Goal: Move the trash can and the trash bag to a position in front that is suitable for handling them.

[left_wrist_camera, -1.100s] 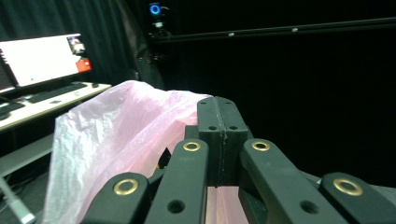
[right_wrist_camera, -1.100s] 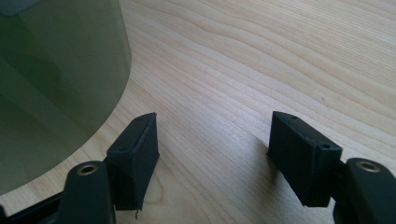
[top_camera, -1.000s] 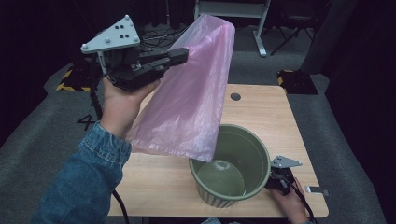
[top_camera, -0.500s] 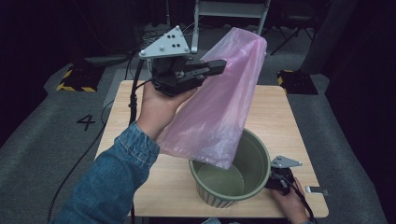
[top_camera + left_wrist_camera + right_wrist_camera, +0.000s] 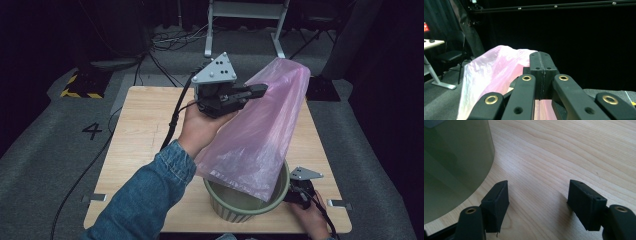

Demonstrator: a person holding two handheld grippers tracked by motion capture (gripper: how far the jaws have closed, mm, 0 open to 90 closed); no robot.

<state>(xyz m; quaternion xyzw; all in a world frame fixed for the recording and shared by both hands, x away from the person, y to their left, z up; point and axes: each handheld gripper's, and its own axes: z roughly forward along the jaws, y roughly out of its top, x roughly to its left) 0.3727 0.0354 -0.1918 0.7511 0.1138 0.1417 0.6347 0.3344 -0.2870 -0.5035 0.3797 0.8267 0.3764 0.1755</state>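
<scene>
At the near edge of the light wooden counter [image 5: 145,130], the right gripper [image 5: 299,191] was seen low down, held in a hand at the counter's right front corner, just beside the round olive-green plastic bin [image 5: 235,207]. In the right gripper view, its jaws were spread wide apart with nothing between them, bare wood grain lying in the gap, and the bin's curved green wall [image 5: 454,165] was found close to one jaw, though whether it was touched could not be told. The bin was stood upright near the front of the counter, right of centre.

Draped into its mouth was the lower end of a translucent pink plastic bag [image 5: 260,135], whose bottom edge was seen hanging inside the rim while the rest was stretched up and away at a slant. Further back and higher, the left gripper [image 5: 250,93] was held above the counter's middle by a hand [image 5: 197,130] in a blue denim sleeve [image 5: 145,200], with its grey three-cornered plate on top. Its jaws were clenched on the bag's upper part; in the left gripper view the two black jaws were pressed flat together, with pink film [image 5: 491,75] bunched beside and under them.

Beyond the counter, grey carpeted floor [image 5: 50,150], a painted "4" [image 5: 93,131] and white desk legs [image 5: 245,25] were made out in the dark.
</scene>
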